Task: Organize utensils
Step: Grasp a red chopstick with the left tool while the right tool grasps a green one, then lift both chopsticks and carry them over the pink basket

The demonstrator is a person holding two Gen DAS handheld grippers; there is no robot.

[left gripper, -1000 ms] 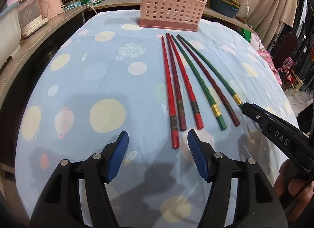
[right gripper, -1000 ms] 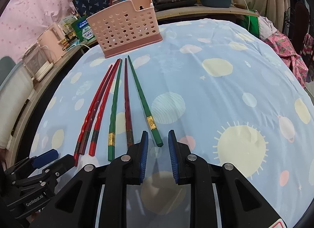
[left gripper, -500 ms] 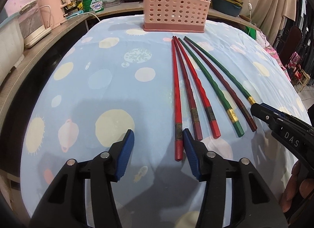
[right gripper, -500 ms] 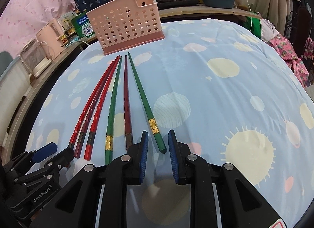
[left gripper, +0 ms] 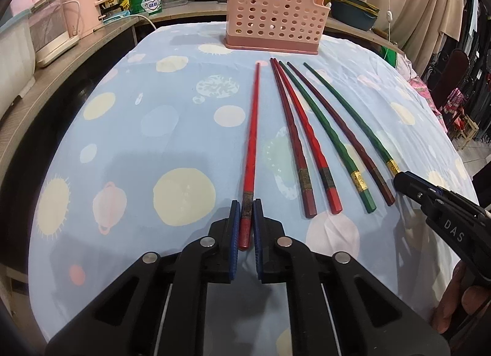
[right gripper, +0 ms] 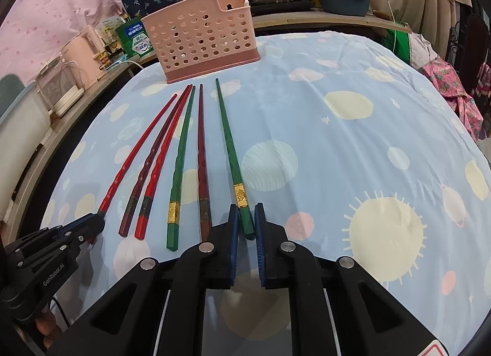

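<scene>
Six chopsticks lie side by side on a blue tablecloth [left gripper: 129, 147] with suns and spots on it. A pink basket [left gripper: 276, 9] with holes stands on the cloth, and the thin tips of all the sticks point toward it.

The left gripper [left gripper: 245, 224] has just been closing its jaws, and now its blue pads squeeze the thick end of the red chopstick [left gripper: 252, 129]. This stick is the one farthest left of the basket, a bit apart from the others.

The right gripper [right gripper: 245, 227] has its blue pads tight on the thick end of a green chopstick [right gripper: 228, 144] with a gold band. That stick is the one farthest right of the basket. The pads look like they touch it, though the view there is a little hard to read.

Between those two sticks lie a dark red chopstick [left gripper: 288, 129], another red one [left gripper: 307, 135], a second green one [left gripper: 325, 129] and a brown one [left gripper: 340, 129], all flat on the cloth, with their tips close to the basket.
</scene>
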